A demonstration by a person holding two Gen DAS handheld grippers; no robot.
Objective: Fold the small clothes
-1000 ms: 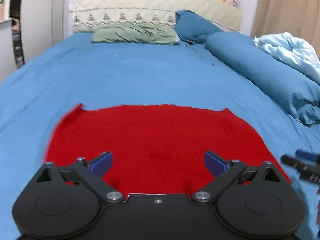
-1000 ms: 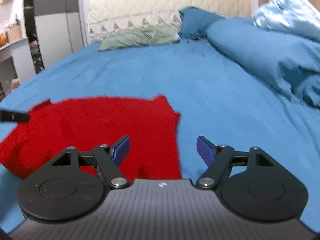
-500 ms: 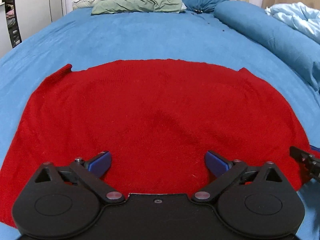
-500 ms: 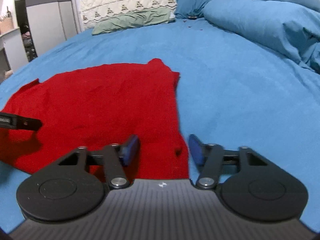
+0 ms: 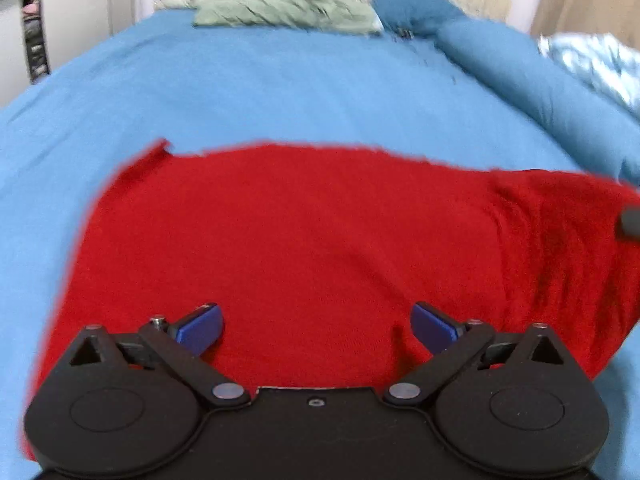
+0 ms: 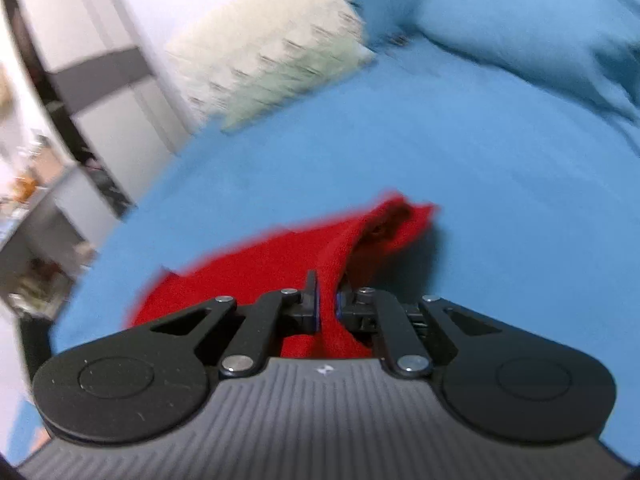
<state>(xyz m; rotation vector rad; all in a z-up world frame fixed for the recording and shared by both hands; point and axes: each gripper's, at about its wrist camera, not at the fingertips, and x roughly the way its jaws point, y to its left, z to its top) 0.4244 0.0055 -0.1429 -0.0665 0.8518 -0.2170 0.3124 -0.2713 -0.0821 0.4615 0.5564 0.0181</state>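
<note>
A red knit garment (image 5: 304,236) lies spread on the blue bed sheet (image 5: 280,92). My left gripper (image 5: 316,326) is open and empty, hovering over the garment's near edge. My right gripper (image 6: 328,308) is shut on the garment's right edge (image 6: 332,268) and lifts it, so the cloth rises in a fold off the sheet. In the left wrist view that right side of the garment (image 5: 560,232) is raised and bunched, and a tip of the right gripper (image 5: 630,222) shows at the frame's right edge.
A green pillow (image 5: 288,12) and a dark blue pillow (image 5: 416,8) lie at the headboard. A rolled blue duvet (image 5: 540,80) runs along the bed's right side. A wardrobe (image 6: 100,80) and a cluttered desk (image 6: 36,204) stand left of the bed.
My right gripper has closed on the garment's right edge and lifted it, tilting leftward. The left gripper has drawn back a little and stays open.
</note>
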